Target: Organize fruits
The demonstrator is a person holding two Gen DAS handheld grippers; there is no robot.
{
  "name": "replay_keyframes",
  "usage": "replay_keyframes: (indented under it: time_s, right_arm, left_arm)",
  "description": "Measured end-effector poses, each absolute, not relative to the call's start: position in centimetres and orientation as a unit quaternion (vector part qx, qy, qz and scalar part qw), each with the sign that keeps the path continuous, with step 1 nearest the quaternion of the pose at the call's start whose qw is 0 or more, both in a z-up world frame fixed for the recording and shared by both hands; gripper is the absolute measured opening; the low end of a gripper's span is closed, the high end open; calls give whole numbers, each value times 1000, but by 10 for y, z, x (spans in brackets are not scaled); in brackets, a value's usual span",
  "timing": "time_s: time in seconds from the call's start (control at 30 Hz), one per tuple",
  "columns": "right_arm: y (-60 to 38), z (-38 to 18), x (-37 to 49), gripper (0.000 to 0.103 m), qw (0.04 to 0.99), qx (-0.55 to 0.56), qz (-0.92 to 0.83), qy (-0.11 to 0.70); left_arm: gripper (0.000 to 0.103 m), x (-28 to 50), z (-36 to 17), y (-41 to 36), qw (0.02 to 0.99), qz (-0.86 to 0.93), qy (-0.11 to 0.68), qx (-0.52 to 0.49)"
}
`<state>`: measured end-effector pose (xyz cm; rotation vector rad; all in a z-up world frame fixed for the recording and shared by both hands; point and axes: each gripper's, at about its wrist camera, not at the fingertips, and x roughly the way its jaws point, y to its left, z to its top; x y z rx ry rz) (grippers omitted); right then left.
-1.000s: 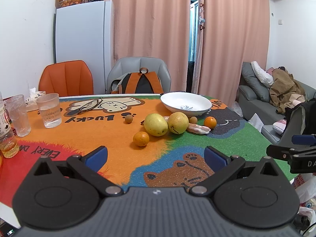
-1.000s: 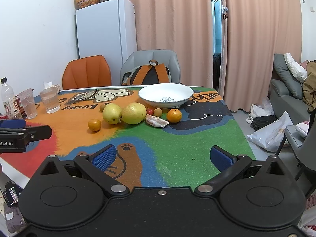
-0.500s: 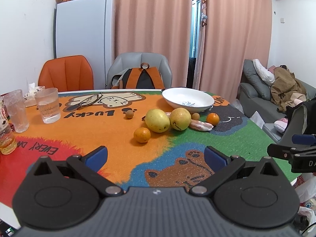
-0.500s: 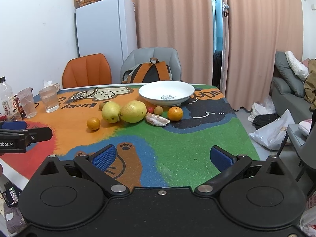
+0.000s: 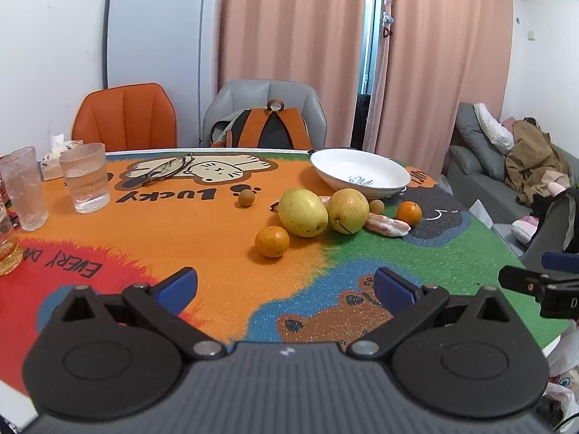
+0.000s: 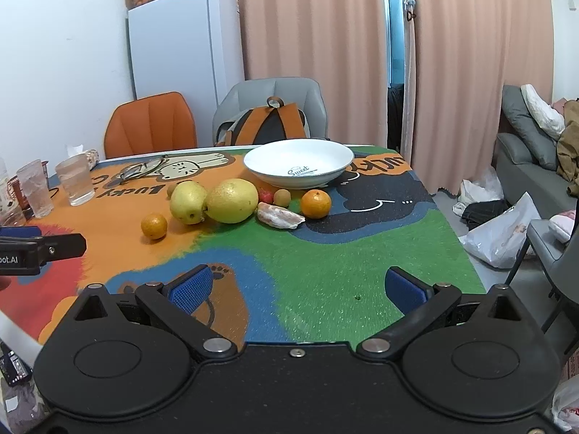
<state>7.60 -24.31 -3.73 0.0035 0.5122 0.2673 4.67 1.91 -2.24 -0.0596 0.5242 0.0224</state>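
Note:
Fruit lies in a row mid-table: a small orange (image 5: 272, 241), a yellow-green pear (image 5: 303, 212), a yellow pear (image 5: 348, 211), a peeled citrus piece (image 5: 386, 225), a second orange (image 5: 409, 213) and two small brown fruits (image 5: 246, 197). An empty white bowl (image 5: 362, 175) stands just behind them. In the right wrist view the bowl (image 6: 299, 165), pears (image 6: 231, 200) and oranges (image 6: 316, 203) show too. My left gripper (image 5: 286, 285) is open and empty, near the table's front. My right gripper (image 6: 298, 289) is open and empty, over the green part.
Two glasses (image 5: 85, 182) and a bottle stand at the table's left edge. Spectacles (image 5: 168, 168) lie at the back. An orange chair (image 5: 125, 117) and a grey chair with a backpack (image 5: 266, 128) stand behind. A sofa (image 5: 506, 177) is to the right.
Both grippers have moved forward toward the fruit, which looks closer and larger. Both stay open. Nothing on the table has moved.

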Motion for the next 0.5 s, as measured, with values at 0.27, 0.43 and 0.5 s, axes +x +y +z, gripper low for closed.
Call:
replay_keyframes:
  time_s: [0.27,0.43,0.5]
  right_arm:
    - [-242,-42,101,103,955,3,125,268]
    - [-242,-44,119,103,953,6,119,279]
    - [-242,-45,127,103,952,7,115,283]
  left_arm:
    - [103,76,-27,17,962,2,274,-24]
    - [102,95,-30,14,958,-8,285,-21]
    - [102,102,-32,13,958,-11,286,-18]
